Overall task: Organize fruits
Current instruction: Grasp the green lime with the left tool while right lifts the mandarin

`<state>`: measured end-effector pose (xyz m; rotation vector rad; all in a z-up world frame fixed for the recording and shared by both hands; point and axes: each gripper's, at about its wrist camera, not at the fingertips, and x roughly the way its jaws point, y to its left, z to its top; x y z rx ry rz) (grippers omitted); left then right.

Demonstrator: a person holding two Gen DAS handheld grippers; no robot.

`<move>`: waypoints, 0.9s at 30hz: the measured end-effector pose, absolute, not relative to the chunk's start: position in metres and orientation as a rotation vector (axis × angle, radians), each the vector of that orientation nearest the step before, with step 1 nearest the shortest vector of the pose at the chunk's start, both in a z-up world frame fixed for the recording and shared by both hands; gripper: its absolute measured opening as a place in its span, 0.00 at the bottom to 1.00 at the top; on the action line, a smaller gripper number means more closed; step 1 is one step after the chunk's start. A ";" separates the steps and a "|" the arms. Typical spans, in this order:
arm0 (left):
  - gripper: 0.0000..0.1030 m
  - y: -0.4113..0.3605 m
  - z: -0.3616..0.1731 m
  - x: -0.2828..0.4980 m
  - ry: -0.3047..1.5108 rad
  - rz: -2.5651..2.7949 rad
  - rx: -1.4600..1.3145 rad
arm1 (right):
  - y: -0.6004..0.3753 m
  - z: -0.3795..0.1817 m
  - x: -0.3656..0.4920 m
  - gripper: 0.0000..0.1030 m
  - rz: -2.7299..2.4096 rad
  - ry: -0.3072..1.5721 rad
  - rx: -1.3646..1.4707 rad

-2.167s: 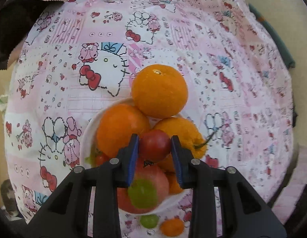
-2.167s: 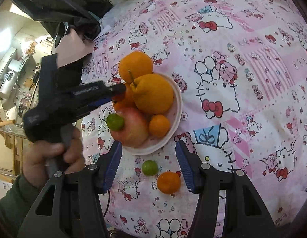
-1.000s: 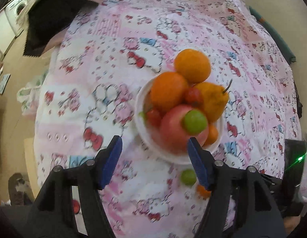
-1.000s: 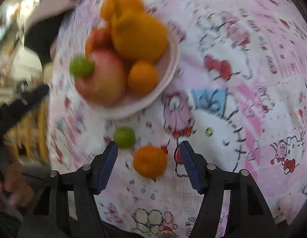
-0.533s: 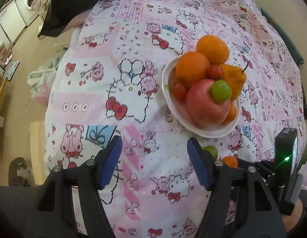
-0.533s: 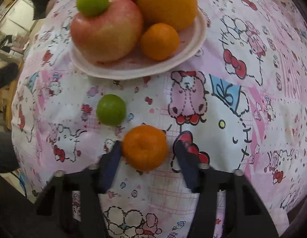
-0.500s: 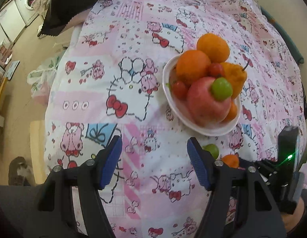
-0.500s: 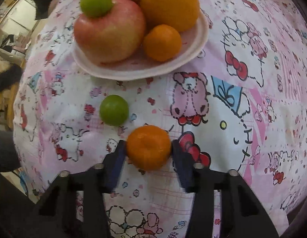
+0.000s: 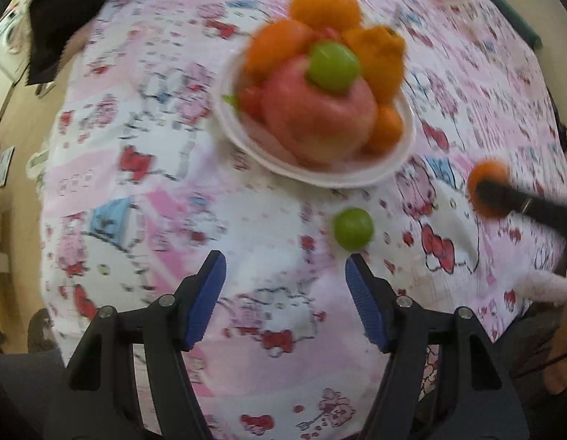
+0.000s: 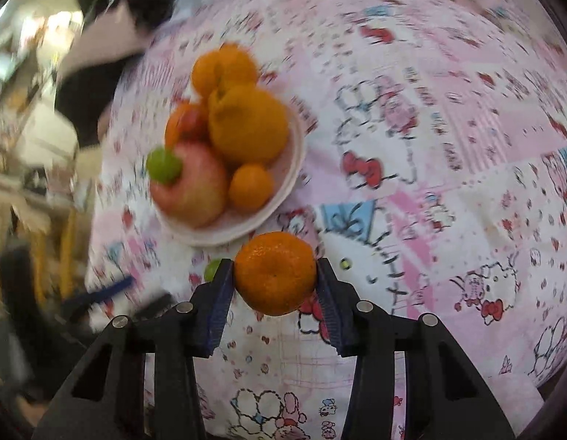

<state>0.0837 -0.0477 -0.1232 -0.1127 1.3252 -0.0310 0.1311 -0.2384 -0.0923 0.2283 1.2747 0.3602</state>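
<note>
right gripper: jaws just closed, now clamped on small mandarin, clear of cloth
left gripper: jaws apart, nothing between
loose green fruit: on cloth, 1 o'clock of left gripper
plate: piled with fruit, 11 o'clock of mandarin

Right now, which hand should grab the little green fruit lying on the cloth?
Left. The left hand-held gripper is open and empty just by the green fruit, while the right hand-held gripper already holds the small orange.
</note>
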 end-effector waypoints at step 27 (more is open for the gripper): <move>0.26 -0.061 -0.129 0.106 1.330 -0.116 -0.134 | -0.272 -0.066 0.145 0.45 0.395 1.206 0.455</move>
